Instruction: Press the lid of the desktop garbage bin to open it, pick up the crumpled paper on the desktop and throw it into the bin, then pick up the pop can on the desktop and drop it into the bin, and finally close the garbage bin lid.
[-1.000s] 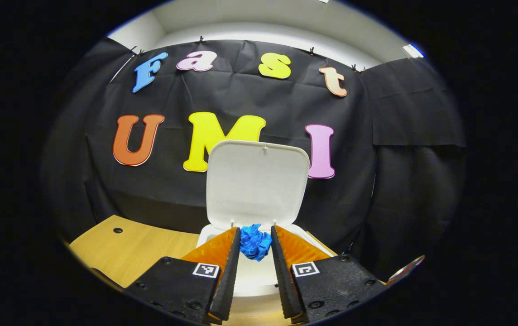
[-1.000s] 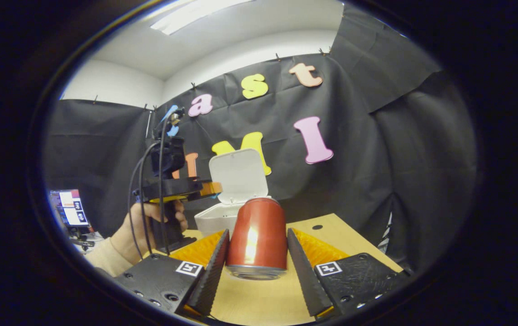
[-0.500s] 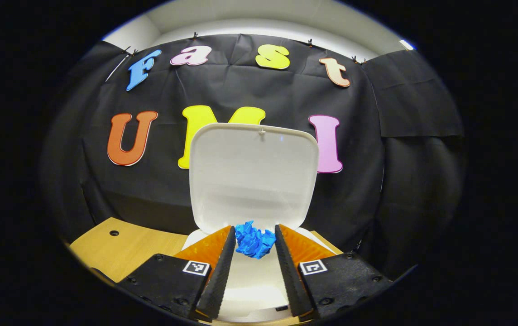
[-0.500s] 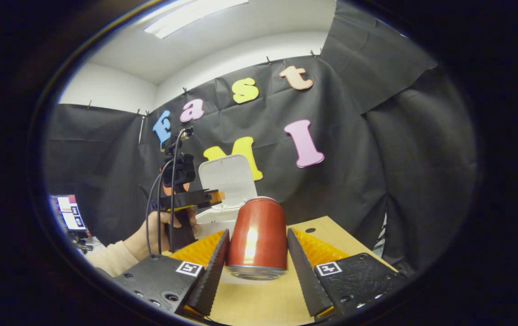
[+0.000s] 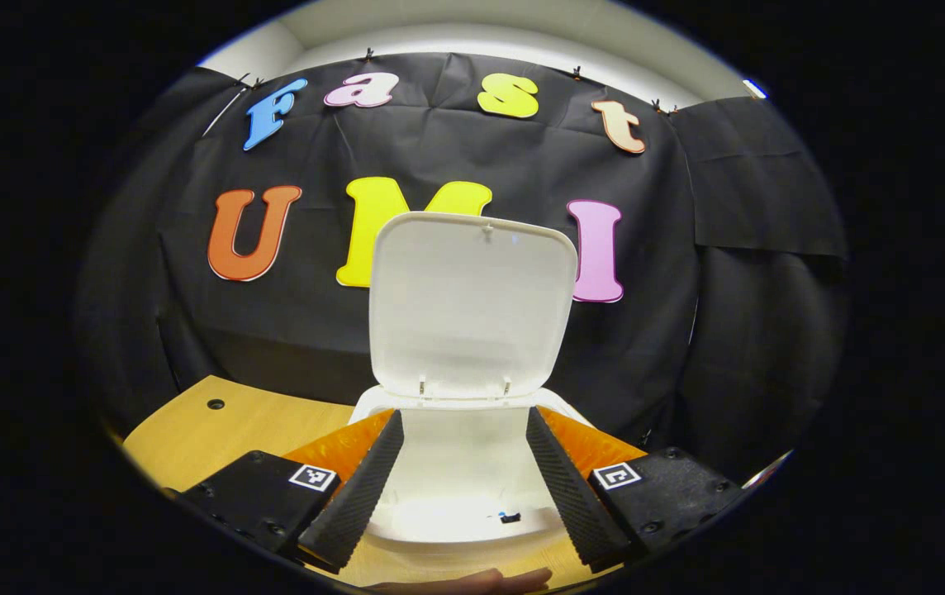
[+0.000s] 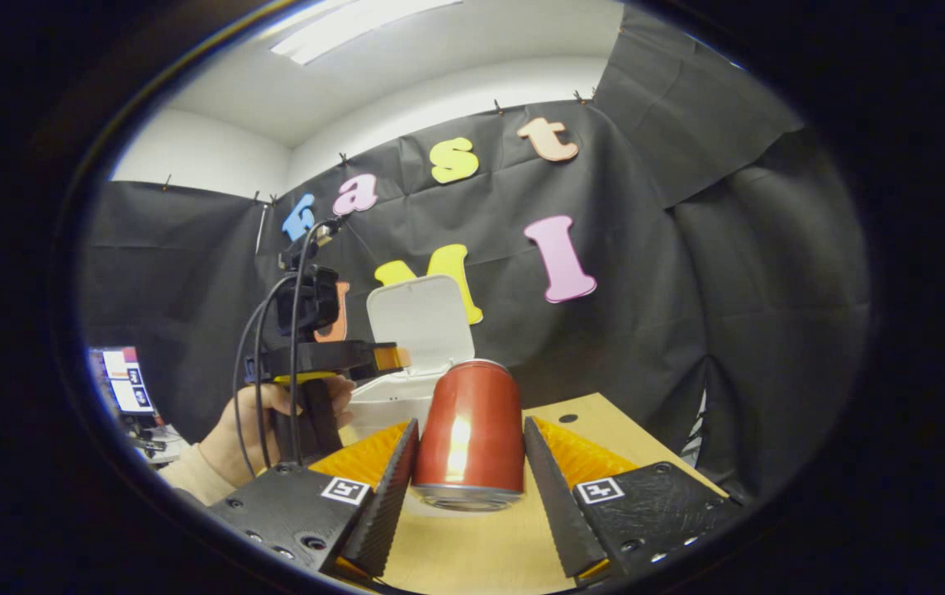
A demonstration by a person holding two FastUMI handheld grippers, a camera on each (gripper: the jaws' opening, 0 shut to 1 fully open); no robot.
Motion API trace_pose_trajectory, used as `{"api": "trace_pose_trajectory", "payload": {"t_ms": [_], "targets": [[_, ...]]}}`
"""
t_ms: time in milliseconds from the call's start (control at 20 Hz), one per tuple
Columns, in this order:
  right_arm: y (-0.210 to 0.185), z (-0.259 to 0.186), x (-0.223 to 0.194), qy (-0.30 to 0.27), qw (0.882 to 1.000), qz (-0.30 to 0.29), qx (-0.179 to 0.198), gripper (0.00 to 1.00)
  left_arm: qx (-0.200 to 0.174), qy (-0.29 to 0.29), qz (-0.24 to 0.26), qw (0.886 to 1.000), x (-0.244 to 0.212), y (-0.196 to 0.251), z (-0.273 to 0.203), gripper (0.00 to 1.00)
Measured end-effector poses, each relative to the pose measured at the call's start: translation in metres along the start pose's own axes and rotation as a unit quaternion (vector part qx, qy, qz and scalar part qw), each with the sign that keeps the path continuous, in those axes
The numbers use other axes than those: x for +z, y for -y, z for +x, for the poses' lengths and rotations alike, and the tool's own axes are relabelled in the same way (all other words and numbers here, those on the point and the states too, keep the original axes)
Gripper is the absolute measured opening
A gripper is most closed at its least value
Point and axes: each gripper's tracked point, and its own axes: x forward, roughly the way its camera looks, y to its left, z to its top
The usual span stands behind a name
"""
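Left gripper wide, empty over open bin; right gripper clamping pop can

Each gripper body is a pair of black textured blocks fastened with dark round screws, and each block carries a square black-and-white marker on its top face just behind its finger. The fingers taper to a wedge and have ribbed inner faces. In the right gripper view, the left gripper carries a black camera unit above its flat body, black cables loop down beside the handle, and the hand on that handle wears a cream sleeve.
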Motion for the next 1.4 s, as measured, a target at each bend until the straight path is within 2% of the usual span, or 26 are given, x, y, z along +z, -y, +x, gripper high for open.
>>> {"api": "trace_pose_trajectory", "payload": {"t_ms": [200,350,450,550,700,850,1050,1400], "targets": [[0.001,0.004,0.004,0.018,1.000,0.014,-0.020,0.75,-0.002,0.043,-0.012,0.999,0.014,-0.005,-0.031,0.97],[-0.016,0.004,-0.007,0.009,1.000,0.023,-0.007,0.76,0.017,0.078,0.008,0.997,0.024,-0.031,-0.075,0.96],[-0.031,0.003,-0.018,-0.010,1.000,0.006,0.007,0.75,0.017,0.100,-0.002,0.995,0.025,-0.044,-0.098,0.96],[-0.030,0.007,-0.018,-0.003,0.999,-0.041,-0.016,0.76,0.020,0.122,0.002,0.992,0.025,-0.056,-0.118,0.96],[-0.058,0.010,-0.025,-0.014,0.998,-0.060,0.000,0.75,0.056,0.108,0.016,0.992,0.006,-0.091,-0.144,0.96],[-0.077,0.014,-0.020,-0.015,0.997,-0.079,0.008,0.76,0.078,0.085,0.004,0.993,-0.012,-0.112,-0.162,0.96],[-0.102,0.020,0.002,0.003,0.994,-0.112,0.018,0.76,0.098,0.071,-0.005,0.993,-0.027,-0.132,-0.177,0.96],[-0.133,0.049,0.093,0.049,0.991,-0.124,0.021,0.75,0.096,0.065,-0.007,0.993,-0.047,-0.141,-0.191,0.96]]}}
